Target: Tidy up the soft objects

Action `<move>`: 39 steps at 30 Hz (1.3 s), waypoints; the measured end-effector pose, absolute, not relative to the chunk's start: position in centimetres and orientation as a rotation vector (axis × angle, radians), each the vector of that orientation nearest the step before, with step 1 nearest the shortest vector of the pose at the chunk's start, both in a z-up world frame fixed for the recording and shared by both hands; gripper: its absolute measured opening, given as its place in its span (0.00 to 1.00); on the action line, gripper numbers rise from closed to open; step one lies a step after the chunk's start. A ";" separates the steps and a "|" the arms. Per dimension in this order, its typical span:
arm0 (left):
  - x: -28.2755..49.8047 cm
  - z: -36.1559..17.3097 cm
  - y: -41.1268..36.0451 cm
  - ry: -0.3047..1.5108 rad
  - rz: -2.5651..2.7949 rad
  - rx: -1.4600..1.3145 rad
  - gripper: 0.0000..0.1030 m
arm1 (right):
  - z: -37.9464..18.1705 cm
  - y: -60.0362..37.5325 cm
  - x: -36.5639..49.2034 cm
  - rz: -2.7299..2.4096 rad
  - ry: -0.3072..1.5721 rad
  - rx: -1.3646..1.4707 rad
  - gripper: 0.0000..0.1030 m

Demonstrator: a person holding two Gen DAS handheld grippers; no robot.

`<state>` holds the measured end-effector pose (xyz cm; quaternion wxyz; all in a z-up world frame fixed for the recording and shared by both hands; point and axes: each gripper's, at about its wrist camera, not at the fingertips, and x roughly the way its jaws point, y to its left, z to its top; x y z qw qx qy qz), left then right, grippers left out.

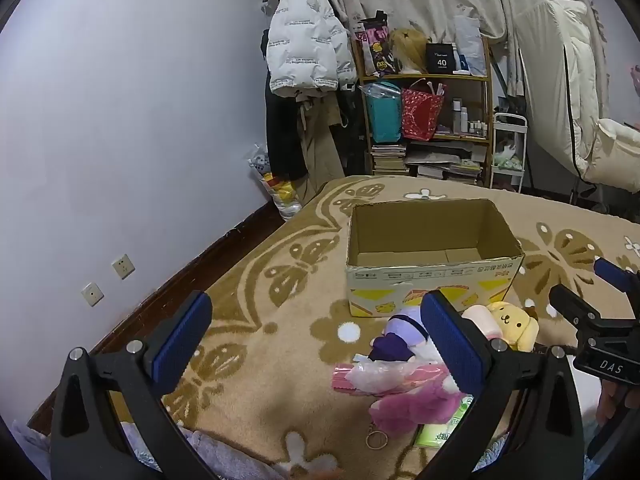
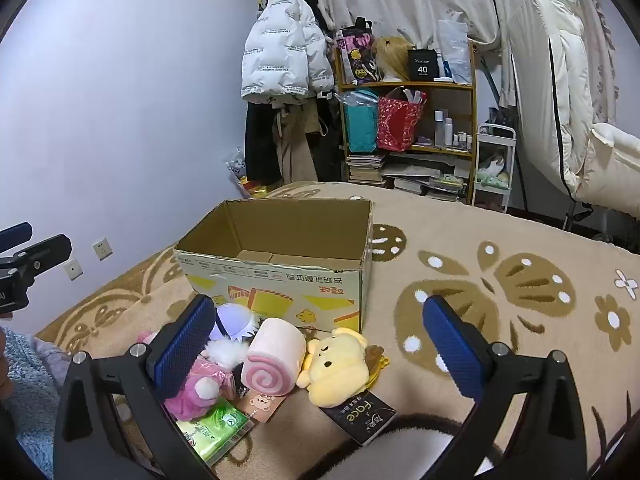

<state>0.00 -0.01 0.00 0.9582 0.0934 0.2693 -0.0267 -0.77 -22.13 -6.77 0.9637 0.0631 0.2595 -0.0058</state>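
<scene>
Left gripper (image 1: 316,340): hovering spread wide, gripping nothing.
Right gripper (image 2: 320,344): hovering spread wide, gripping nothing.
Soft toys: yellow plush (image 2: 336,368), pink roll plush (image 2: 272,360) and purple doll (image 1: 400,332) are lying on the blanket (image 2: 500,240), just before the cardboard box (image 2: 280,276).
Box: sitting open.

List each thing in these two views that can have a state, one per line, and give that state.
Cardboard box: open-topped, upright, nothing visible inside.
Left claw: open, holding nothing.
Right claw: open, holding nothing.
Yellow plush: lying on the blanket, outside the box.
Pink roll plush: on its side, spiral end facing the camera.
Green tissue pack: lying flat.
</scene>
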 end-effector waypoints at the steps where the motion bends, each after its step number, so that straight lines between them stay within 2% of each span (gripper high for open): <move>1: 0.0 0.0 0.0 0.544 -0.057 0.183 1.00 | -6.8 -22.1 -0.8 -0.013 0.523 0.126 1.00; 39: 0.2 0.0 0.3 0.542 -0.051 0.193 1.00 | -6.7 -22.1 -0.8 -0.014 0.520 0.121 1.00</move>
